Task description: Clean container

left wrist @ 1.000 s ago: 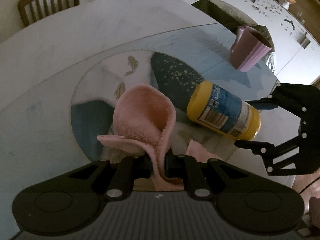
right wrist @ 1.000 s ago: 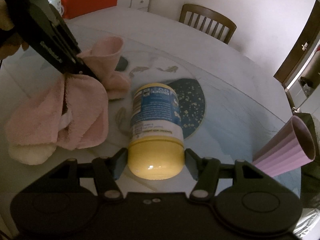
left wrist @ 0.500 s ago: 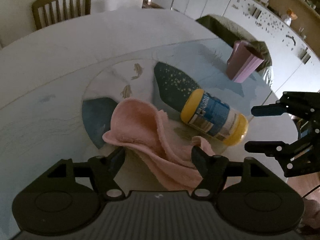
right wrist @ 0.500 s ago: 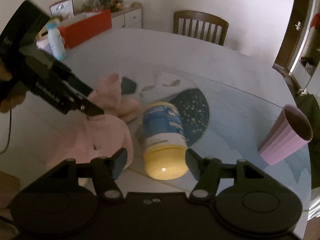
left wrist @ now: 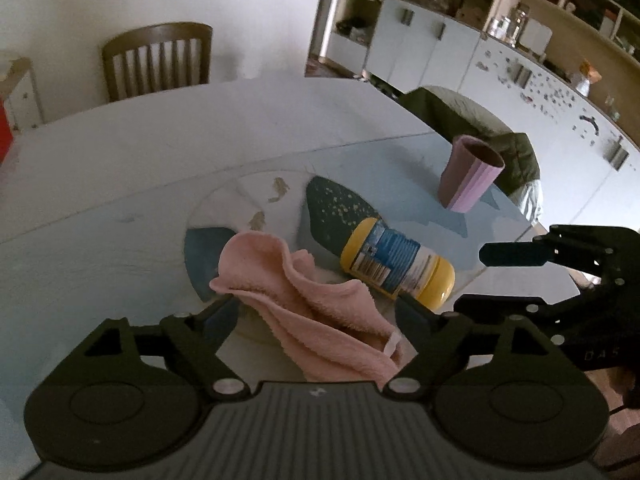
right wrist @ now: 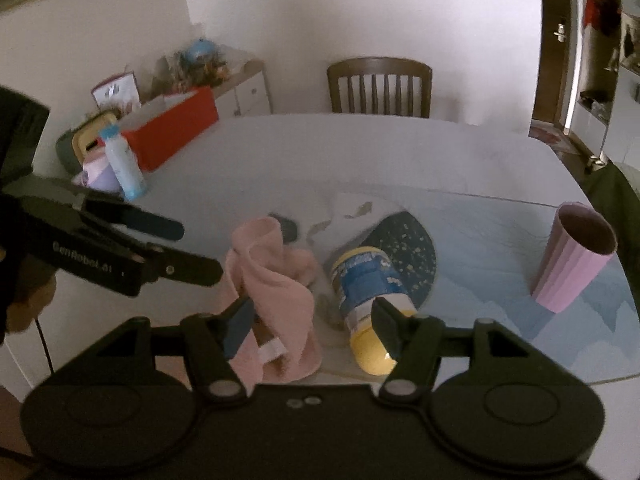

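Note:
A yellow container [left wrist: 396, 268] with a blue label lies on its side on the table [left wrist: 120, 160], its lid towards the near edge. Beside it, on its left, lies a crumpled pink cloth [left wrist: 312, 296]. My left gripper [left wrist: 318, 314] hovers open above and behind the cloth, holding nothing. The right gripper [left wrist: 492, 280] shows at the right, open, near the lid end. In the right wrist view the right gripper [right wrist: 312, 320] stands open, back from both the cloth [right wrist: 276, 280] and the container [right wrist: 364, 292]. The left gripper [right wrist: 192, 248] is open at the left.
A ribbed purple cup [right wrist: 576, 256] stands upright at the table's right. At the far left stand a white bottle with a blue cap [right wrist: 122, 164] and a red box [right wrist: 172, 124]. A wooden chair [right wrist: 380, 88] stands behind the table [right wrist: 360, 152]. A hand holds the left gripper.
My left gripper opened and let go of the pink cloth, which slumped onto the table. Both grippers drew back and up; the right one left the container's lid end.

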A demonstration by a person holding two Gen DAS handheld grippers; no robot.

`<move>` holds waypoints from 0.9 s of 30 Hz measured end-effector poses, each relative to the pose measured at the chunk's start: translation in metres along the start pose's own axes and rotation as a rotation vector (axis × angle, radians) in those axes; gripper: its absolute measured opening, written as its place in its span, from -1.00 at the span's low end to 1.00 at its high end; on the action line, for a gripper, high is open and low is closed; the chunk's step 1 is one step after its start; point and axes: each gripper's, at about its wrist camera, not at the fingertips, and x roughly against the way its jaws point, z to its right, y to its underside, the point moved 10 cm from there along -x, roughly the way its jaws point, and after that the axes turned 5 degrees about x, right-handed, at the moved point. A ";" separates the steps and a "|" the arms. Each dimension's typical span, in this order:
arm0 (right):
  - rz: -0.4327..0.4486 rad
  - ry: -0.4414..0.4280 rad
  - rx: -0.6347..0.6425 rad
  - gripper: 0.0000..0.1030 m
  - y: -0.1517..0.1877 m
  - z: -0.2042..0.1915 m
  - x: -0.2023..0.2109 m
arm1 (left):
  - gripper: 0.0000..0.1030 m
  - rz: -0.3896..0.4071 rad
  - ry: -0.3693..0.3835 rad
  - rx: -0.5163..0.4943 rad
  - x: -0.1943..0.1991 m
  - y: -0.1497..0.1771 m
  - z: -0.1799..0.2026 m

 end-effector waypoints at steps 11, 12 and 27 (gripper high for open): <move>0.033 -0.023 -0.066 0.27 0.002 0.019 0.021 | 1.00 0.085 -0.079 0.081 0.017 0.006 0.032; 0.038 -0.021 -0.059 0.27 0.003 0.021 0.024 | 1.00 0.089 -0.090 0.077 0.018 0.007 0.035; 0.031 -0.084 -0.031 0.28 0.016 0.036 0.042 | 1.00 0.114 -0.187 0.122 0.025 0.027 0.071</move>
